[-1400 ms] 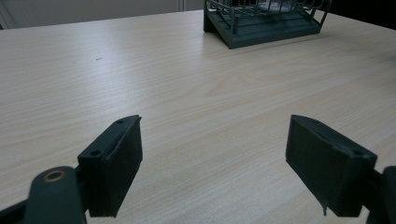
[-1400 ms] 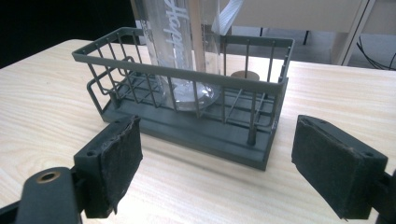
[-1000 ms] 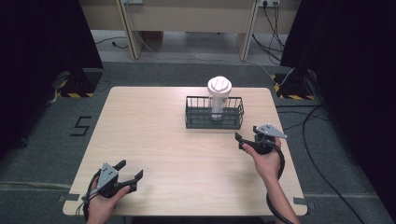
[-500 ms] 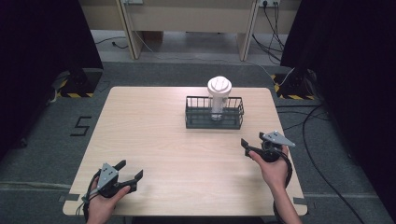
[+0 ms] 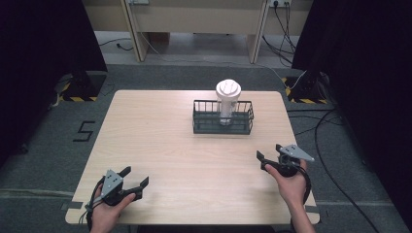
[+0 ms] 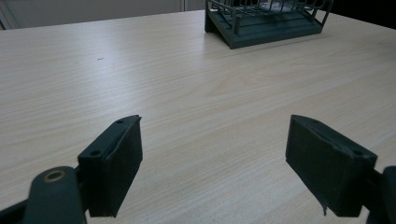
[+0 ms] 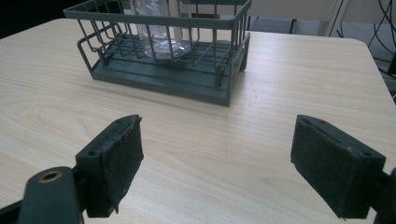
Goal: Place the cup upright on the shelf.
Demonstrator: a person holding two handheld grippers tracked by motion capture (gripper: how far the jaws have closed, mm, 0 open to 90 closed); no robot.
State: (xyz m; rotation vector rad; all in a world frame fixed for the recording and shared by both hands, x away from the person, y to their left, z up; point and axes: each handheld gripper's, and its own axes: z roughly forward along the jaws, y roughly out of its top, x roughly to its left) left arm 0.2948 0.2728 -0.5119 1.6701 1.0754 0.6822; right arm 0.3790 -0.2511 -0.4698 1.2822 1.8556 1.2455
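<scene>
The right gripper (image 5: 271,161) has slid back toward the person's edge of the desk (image 5: 160,131) and a little outward since a second ago, away from the basket (image 5: 223,124), while the left gripper (image 5: 135,178) sits just where it was near the front left corner. Right now the right gripper's jaws stand wide apart with nothing between them; in the right gripper view (image 7: 217,170) there is only bare pale wood between the two black pads, and the basket lies ahead and slightly to the left, well apart from the pads. The left gripper's jaws are likewise spread wide and empty, and the left gripper view (image 6: 212,170) shows the basket (image 6: 266,23) far off at the top of the picture, across a long stretch of wood grain. The basket is a dark green wire rack with a solid base, sitting on the far half of the desk, right of centre. Standing upright inside it, toward the middle, is a clear container (image 5: 228,99) with a white ribbed lid; in the right gripper view its see-through lower part (image 7: 161,28) rests on the basket floor behind the bars. Any label on it is too small to make out, so it may well be plain. The one readable mark is a black "5" (image 5: 85,131) on the grey floor to the left of the desk. Yellow-and-black striped tape (image 5: 77,98) marks the floor by the dark stands at either far corner.
</scene>
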